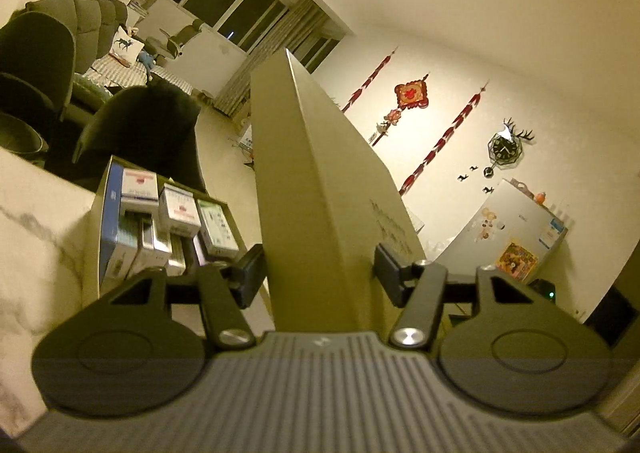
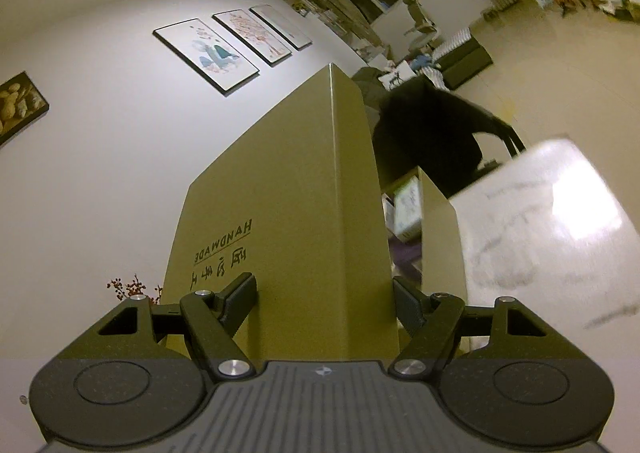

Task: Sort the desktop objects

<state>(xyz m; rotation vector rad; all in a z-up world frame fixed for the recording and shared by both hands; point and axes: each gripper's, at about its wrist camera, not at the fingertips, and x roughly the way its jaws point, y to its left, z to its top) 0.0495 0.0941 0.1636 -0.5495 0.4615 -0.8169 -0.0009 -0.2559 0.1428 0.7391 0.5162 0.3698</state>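
1. The left gripper (image 1: pixel 318 273) is closed about halfway onto the near edge of a flat kraft-brown box lid (image 1: pixel 320 181). Its two pads press the lid's opposite sides.
2. The right gripper (image 2: pixel 324 303) grips the same lid (image 2: pixel 288 213) in the same way, its jaws set to the lid's thickness. The word "HANDMADE" reads upside down on the broad face.
3. The lid is lifted off the marble tabletop (image 1: pixel 36 229) and stands up on edge between both grippers.
4. In the left wrist view, an open cardboard box (image 1: pixel 168 229) sits below and to the lid's left. It is packed with small white cartons (image 1: pixel 180 209) standing side by side.
5. Judgement: the lid could be coming off this box or going onto it; the pictures fit either.
6. To handle it well, keep both grips equally tight and both wrists level. A broad thin lid twists easily when one side leads.
7. Keep its lower edge clear of the box wall (image 2: pixel 440 237) and the cartons.
8. The lid's underside and its far corners are hidden.
9. The box floor is covered, and the carton labels are too small to read.
10. The tabletop (image 2: pixel 560 221) is smeared by blur in the right wrist view.
11. The person's hands are out of view.
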